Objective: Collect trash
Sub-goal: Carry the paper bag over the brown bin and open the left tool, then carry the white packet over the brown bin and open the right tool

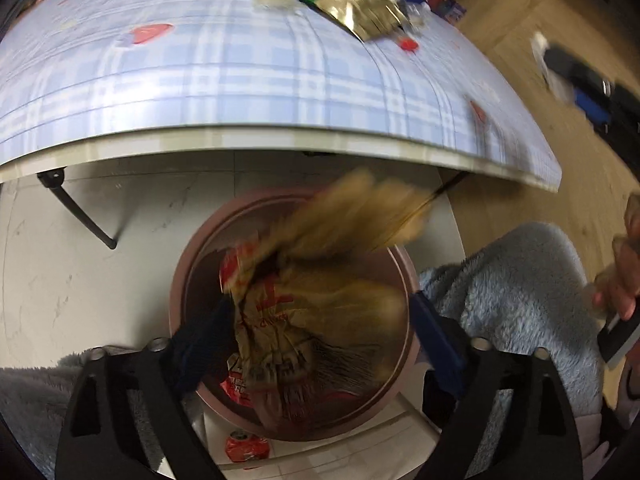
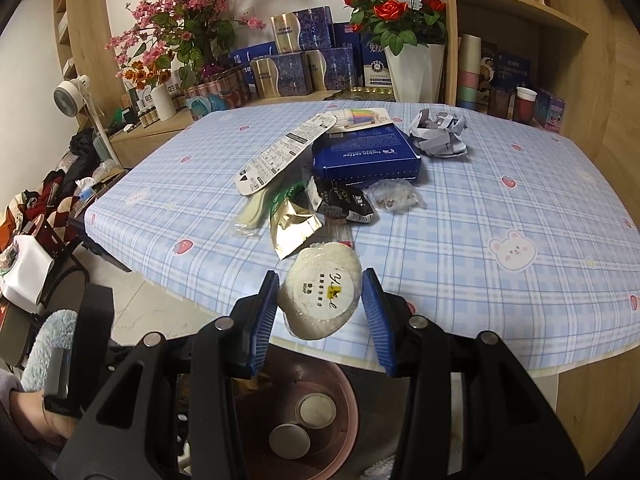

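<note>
Over the pink bin, my left gripper stands with its jaws spread wide and nothing pressed between the blue pads; a crumpled brown-and-red paper wrapper, badly blurred, sits loose between them at the bin's mouth, so I judge the drop is under way. Beyond the bin's rim lie pale floor tiles, a crushed red can on the near side and the table's edge on the far side.

My right gripper pinches a round white wrapped soap between its pads, held over the near edge of the plaid tablecloth, with the same bin directly below. Farther out on the cloth wait a gold foil pouch, a black packet, a blue coffee box and a ball of crumpled paper.

Next, as I read it: clear the left hand aside, bring the soap above the opening, release it, then return for the pile.
</note>
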`<state>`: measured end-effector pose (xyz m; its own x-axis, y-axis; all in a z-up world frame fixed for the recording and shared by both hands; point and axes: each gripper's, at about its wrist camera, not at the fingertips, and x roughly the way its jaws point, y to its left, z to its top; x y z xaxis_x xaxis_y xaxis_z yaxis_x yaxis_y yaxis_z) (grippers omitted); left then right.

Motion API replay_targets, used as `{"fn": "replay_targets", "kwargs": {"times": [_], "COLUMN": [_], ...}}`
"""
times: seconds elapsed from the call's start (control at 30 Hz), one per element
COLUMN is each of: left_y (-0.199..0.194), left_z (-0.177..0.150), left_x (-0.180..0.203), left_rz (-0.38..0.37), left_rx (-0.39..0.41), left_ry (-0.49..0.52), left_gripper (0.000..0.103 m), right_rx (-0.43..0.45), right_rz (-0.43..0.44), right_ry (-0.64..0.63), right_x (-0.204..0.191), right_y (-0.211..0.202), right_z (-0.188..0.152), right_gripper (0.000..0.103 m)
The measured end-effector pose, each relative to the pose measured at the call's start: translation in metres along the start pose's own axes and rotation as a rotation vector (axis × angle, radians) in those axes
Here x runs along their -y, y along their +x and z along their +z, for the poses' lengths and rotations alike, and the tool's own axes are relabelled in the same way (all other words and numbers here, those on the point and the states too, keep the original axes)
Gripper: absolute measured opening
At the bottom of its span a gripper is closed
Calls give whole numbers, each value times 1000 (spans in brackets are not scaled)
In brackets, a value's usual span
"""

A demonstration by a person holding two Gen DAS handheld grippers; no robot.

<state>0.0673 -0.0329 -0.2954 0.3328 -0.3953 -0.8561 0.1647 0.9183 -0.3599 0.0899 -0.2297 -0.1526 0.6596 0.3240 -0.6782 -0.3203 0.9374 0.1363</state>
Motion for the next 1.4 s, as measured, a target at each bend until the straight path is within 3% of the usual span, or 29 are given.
{"fn": "replay_targets", "kwargs": {"times": [0.2, 0.5, 0.7, 1.17, 1.4], "left_y": [-33, -116, -149, -150, -145], "left_z": [3, 4, -2, -9, -7], "left_x": [-21, -37, -52, -79, -80], "left_rz": [13, 247, 364, 398, 401], "left_rx": [137, 527, 663, 640, 623], "left_ry": [-91, -101, -132, -208, -197], "left_gripper": [96, 96, 97, 97, 97], "right_rx": [-13, -65, -142, -374, -405], "right_rz": [2, 25, 60, 124, 127], "right_ry": [8, -24, -73, -238, -266], "right_x": [-3, -22, -46, -103, -113], "right_y": [-1, 9, 27, 104, 123], "right_z": [-7, -21, -37, -80, -90], "right_gripper": [44, 44, 44, 44, 45]}}
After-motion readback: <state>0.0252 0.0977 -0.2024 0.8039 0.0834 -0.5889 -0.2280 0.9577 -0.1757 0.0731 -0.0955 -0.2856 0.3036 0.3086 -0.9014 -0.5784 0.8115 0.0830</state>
